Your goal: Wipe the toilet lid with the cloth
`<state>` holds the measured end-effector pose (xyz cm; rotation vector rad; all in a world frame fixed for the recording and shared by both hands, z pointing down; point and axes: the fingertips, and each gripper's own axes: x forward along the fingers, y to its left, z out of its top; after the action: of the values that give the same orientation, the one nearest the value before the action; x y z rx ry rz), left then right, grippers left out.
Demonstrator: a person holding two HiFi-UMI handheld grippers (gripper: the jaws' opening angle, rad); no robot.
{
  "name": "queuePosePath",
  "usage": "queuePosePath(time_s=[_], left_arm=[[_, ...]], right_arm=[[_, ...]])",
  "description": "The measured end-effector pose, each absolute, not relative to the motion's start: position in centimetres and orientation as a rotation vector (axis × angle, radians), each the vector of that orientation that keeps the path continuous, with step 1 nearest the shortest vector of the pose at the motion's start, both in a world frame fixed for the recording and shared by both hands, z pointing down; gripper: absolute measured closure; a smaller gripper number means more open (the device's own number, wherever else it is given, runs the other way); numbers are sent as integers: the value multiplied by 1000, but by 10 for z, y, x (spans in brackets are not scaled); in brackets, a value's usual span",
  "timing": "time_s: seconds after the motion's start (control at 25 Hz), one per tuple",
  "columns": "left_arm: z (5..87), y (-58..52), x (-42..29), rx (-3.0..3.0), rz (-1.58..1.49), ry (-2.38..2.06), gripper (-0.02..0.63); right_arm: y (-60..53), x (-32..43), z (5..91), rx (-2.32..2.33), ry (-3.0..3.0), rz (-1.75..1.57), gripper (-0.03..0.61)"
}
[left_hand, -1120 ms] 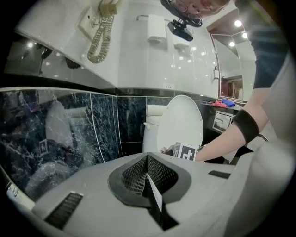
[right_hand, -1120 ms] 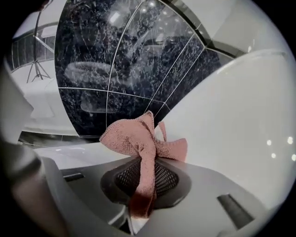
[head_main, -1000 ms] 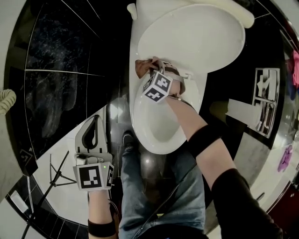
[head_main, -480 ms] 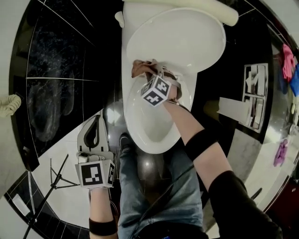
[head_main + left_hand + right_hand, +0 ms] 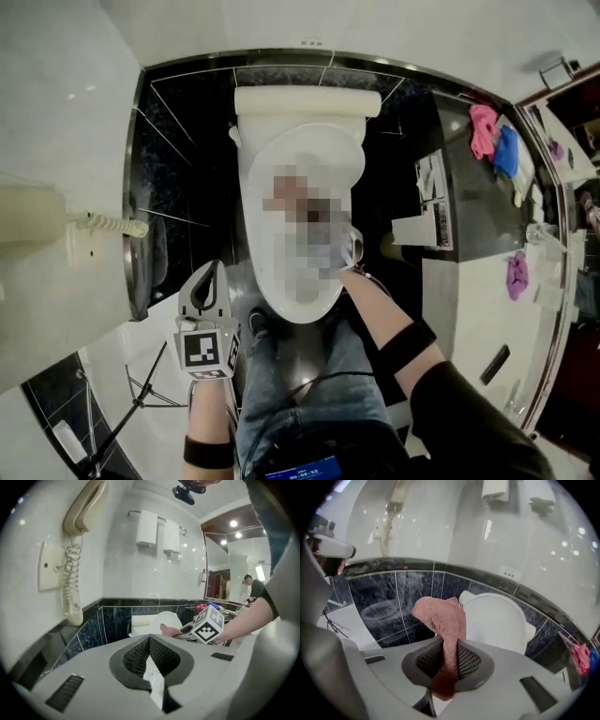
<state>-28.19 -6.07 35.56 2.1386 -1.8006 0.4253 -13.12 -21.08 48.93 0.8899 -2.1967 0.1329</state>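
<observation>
One white toilet (image 5: 249, 246) stands ahead of both pairs of jaws. Its single toilet lid (image 5: 497, 620) is upright beyond the right jaws' tips, and we cannot tell what the bowl holds. One cream wall phone (image 5: 80, 513) hangs high to the left of the left jaws. Two white towels (image 5: 146, 528) hang on a rail above those jaws. We carry two grippers. The left gripper (image 5: 151, 643) has its jaws pressed together with nothing between them. The right gripper (image 5: 448, 645) has its jaws clamped on the one pink cloth (image 5: 440, 616). The cloth rises from between the pads and flops over to the left of the tips. We cannot tell whether it touches the lid.
</observation>
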Motion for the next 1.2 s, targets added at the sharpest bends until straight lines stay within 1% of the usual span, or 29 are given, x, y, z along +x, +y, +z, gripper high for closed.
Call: queuePosePath(time_s=[0.24,0.48,0.72,1.0,1.2], left_arm=[[274,-46,-288,2263,366,-1748,614],[225,-21,-273,2329,394,-1684,614],[206,14,-249,2269,407,-1755,614],[209,74,-209,2126,360,-1815,614],[207,111,-180,2108,357,-1840,614]], right_arm=[[-166,-79,361,1139,-2263,258,500],[-117,0,285,1349,-2266,345,500],[-75,67,268,1387,-2277,383,499],[-19,120,271,1324,-2292,408,499],[16,155,256,1334,-2319,410,499]])
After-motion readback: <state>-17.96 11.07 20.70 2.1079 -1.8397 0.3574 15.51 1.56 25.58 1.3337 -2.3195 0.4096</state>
